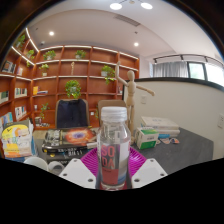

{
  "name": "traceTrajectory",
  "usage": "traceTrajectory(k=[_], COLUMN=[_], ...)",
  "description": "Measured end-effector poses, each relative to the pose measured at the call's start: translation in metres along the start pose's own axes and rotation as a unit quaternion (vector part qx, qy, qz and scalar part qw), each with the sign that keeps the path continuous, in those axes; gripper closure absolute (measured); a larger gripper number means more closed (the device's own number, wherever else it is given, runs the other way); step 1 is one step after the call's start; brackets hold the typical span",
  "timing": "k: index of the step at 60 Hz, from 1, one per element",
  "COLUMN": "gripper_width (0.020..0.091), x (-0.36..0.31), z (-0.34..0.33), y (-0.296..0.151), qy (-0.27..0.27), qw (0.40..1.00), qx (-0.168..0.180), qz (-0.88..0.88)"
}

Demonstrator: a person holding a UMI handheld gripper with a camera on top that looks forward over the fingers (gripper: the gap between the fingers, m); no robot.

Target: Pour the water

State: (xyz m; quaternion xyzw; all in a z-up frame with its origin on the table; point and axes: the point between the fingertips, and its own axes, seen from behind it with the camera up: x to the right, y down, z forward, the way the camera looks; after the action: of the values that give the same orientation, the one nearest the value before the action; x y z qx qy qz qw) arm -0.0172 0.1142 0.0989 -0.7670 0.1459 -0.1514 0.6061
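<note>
While the two white fingers with their magenta pads (92,160) reach forward from the bottom of the view, a clear plastic bottle with a white screw cap and a red-and-white label (114,146) stands upright between them, and both pads appear to lie against its sides, so the gripper (114,168) looks closed on the bottle, though the exact contact at each pad is hard to make out. The bottle's base is hidden between the fingers, so whether it rests on the grey tabletop (190,150) cannot be told. Beyond the bottle, on the table, a wooden jointed artist's mannequin (128,95) stands upright with its arms spread. Just beside it, toward the right, lies a pale flat box (159,126), with a small green-and-white carton (148,140) in front of it. To the left of the bottle sits a stack of dark books or boxes (68,138), and further left a colourful picture book (16,140) lies near the table edge. A dark office chair (71,113) stands behind the table, before wooden wall shelves (85,75) carrying potted green plants (72,88)
</note>
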Motion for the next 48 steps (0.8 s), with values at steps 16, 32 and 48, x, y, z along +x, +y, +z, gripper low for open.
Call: traceTrajectory(k=[16,32,48], gripper_width=[0.0632,0.0221,0.0223], x=[0.000,-0.003,-0.012], z=[0.000,-0.013,-0.102], y=[0.005,0.047,0.052], qy=[-0.013,-0.009,-0.064], qw=[0.999,0.999,0.996], qx=[0.025,-0.043,-0.052], qz=[0.022,-0.029,-0.024])
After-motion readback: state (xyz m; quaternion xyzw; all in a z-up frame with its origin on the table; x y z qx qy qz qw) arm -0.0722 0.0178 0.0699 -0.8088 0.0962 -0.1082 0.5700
